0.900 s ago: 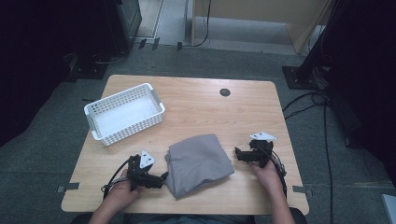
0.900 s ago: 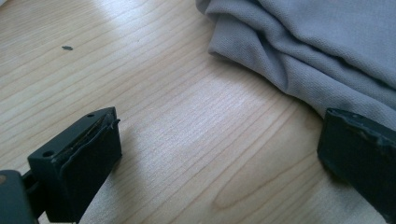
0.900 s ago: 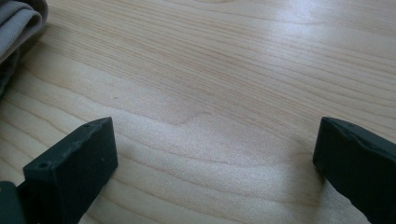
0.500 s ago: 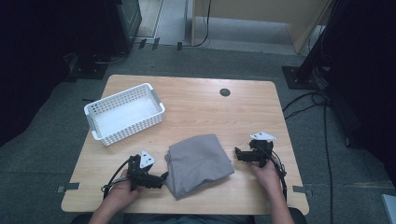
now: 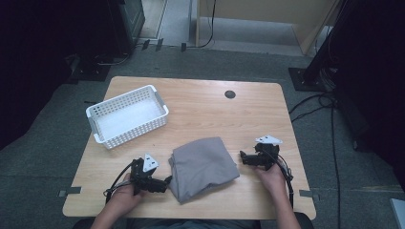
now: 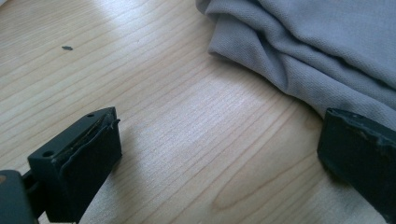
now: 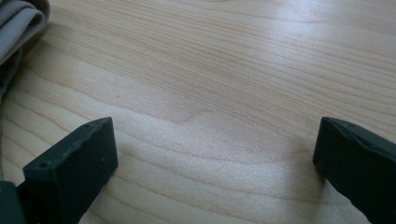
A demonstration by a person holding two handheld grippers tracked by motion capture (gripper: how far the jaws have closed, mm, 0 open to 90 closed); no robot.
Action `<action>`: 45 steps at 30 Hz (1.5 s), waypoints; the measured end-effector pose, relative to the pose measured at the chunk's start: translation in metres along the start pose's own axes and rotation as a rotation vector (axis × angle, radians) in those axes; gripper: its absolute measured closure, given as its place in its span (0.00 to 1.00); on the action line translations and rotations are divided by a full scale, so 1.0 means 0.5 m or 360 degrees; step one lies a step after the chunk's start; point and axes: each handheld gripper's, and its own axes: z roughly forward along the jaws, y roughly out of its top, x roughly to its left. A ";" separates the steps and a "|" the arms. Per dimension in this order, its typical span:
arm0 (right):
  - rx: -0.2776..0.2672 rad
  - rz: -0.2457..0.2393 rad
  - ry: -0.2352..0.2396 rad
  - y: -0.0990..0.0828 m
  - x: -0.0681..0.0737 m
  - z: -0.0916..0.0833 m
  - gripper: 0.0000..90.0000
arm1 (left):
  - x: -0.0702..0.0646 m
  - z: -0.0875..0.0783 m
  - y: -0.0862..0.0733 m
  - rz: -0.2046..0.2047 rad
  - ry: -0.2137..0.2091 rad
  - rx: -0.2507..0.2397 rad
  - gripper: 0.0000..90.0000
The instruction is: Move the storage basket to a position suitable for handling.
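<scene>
Two grippers, left (image 5: 165, 182) and right (image 5: 242, 158), rest wide open on either side of the folded grey cloth (image 5: 203, 167) at the table's (image 5: 205, 105) near edge; nothing has moved since earlier.

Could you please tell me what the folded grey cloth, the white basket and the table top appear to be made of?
Grey cloth: soft knit fabric, matte, with fine ribbing and rolled folds; likely cotton jersey. White basket: probably moulded plastic, judging by its even lattice walls. Table top: pale wood grain with a slight sheen, either laminate or veneer.
</scene>
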 end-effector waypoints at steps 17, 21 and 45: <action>-0.0003 0.0034 0.0032 0.016 -0.011 -0.022 0.33 | 0.016 -0.003 -0.002 -0.0156 0.0160 0.0008 0.00; 0.0003 0.0022 0.0053 0.034 -0.006 -0.032 0.34 | 0.030 -0.004 -0.002 -0.0273 0.0251 0.0000 0.00; -0.0005 -0.0104 0.0301 0.218 0.076 0.014 0.41 | 0.031 -0.007 -0.006 -0.0283 0.0278 0.0007 0.00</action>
